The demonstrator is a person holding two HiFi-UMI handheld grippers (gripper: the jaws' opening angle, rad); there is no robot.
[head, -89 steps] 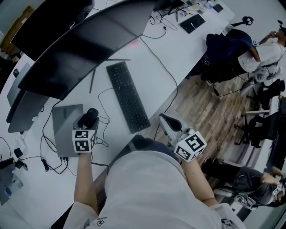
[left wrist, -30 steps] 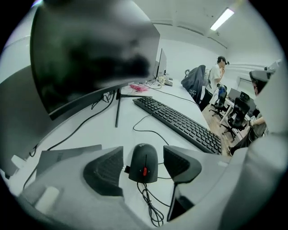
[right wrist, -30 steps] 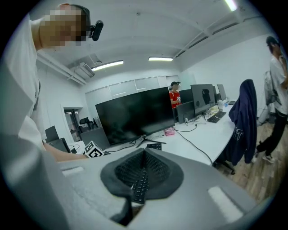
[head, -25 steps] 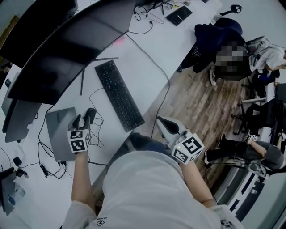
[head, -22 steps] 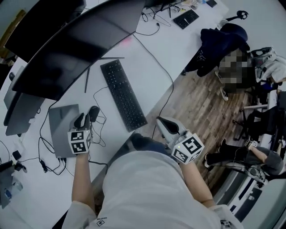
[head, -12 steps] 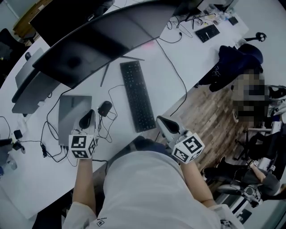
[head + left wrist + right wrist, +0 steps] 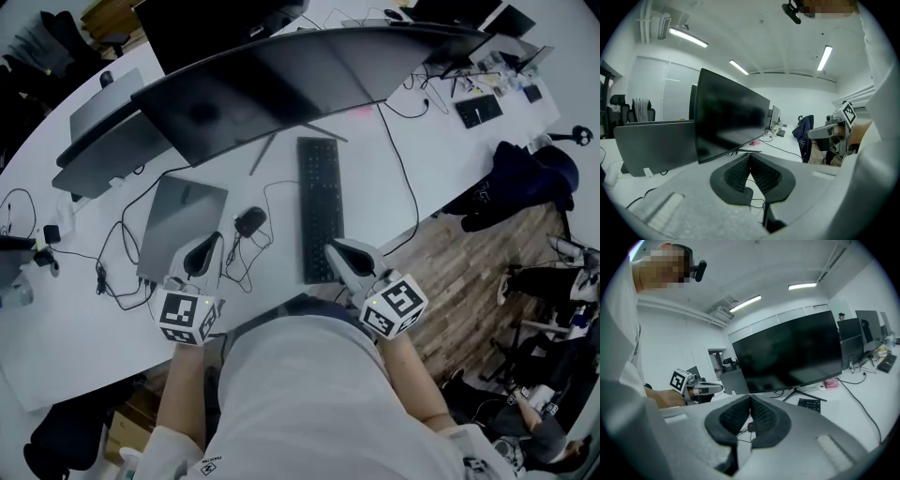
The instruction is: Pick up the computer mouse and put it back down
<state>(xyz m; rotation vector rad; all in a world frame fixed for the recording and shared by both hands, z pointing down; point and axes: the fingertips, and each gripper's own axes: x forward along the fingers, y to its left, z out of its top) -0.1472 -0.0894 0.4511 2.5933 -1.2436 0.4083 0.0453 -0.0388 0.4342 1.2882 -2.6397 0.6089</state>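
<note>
The black computer mouse (image 7: 249, 221) lies on the white desk (image 7: 84, 328) between the closed grey laptop (image 7: 183, 223) and the black keyboard (image 7: 320, 206), its cable looping beside it. My left gripper (image 7: 208, 246) (image 7: 750, 154) hovers just short of the mouse, over the laptop's near corner, shut with nothing between its pads. My right gripper (image 7: 336, 249) (image 7: 750, 397) is also shut and empty, above the keyboard's near end. In the right gripper view the mouse (image 7: 750, 426) shows small, low behind the closed pads.
A wide curved monitor (image 7: 309, 70) stands behind the keyboard, with a second screen (image 7: 103, 141) to its left. Cables (image 7: 112, 272) trail over the desk left of the laptop. To the right the desk edge drops to a wooden floor (image 7: 487, 253) with office chairs.
The left gripper had its jaws around the mouse; now the mouse lies free on the desk and that gripper has pulled back, risen and shut. The right gripper has swung over the keyboard's end.
</note>
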